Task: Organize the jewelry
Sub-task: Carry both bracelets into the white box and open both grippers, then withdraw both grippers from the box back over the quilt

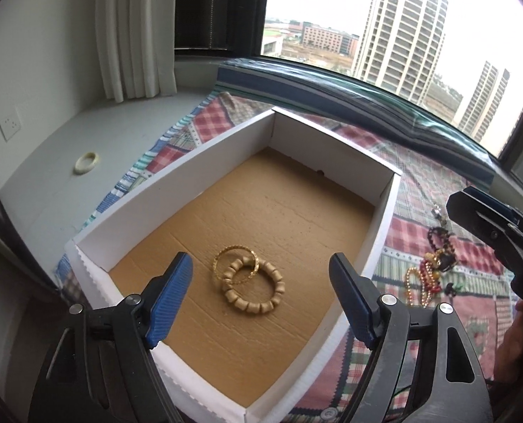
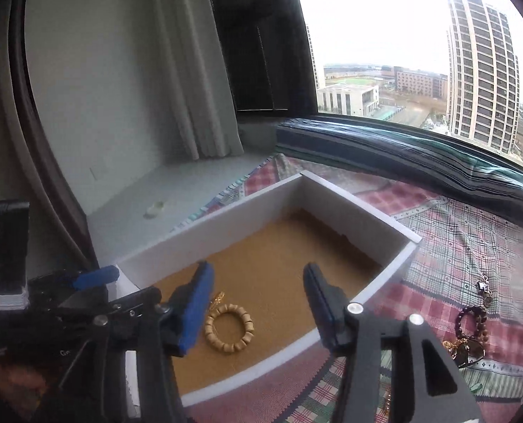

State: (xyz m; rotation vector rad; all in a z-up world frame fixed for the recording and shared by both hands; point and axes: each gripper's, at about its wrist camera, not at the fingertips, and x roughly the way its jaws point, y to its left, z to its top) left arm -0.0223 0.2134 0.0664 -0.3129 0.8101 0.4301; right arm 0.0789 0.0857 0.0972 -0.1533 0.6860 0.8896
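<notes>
Left wrist view: left tongs (image 1: 261, 296) spread wide, nothing between the blue pads, hanging over the near end of an open white box (image 1: 198, 169) with a brown cardboard floor. Inside the box, near the front, a chunky tan bead bracelet (image 1: 257, 287) lies flat; a thin gold bangle (image 1: 236, 264) overlaps its upper left edge. Box sits on a plaid quilt (image 1: 437, 190). On the quilt to the right of the box, a heap of loose jewelry (image 1: 432, 268): dark beads, red and gold strands. Right tongs (image 1: 487, 225) enter at the right edge above that heap; jaw gap not readable here. A pale ring (image 1: 87, 163) lies alone on the grey ledge (image 1: 95, 134) left of the box.

Right wrist view: right tongs (image 2: 257, 306) parted, empty, over the box's near right rim. Bead bracelet (image 2: 229, 328) visible between the pads' line of sight, on the box floor. Left tongs (image 2: 95, 276) at lower left. Remaining jewelry (image 2: 471, 331) on the quilt, far right.
</notes>
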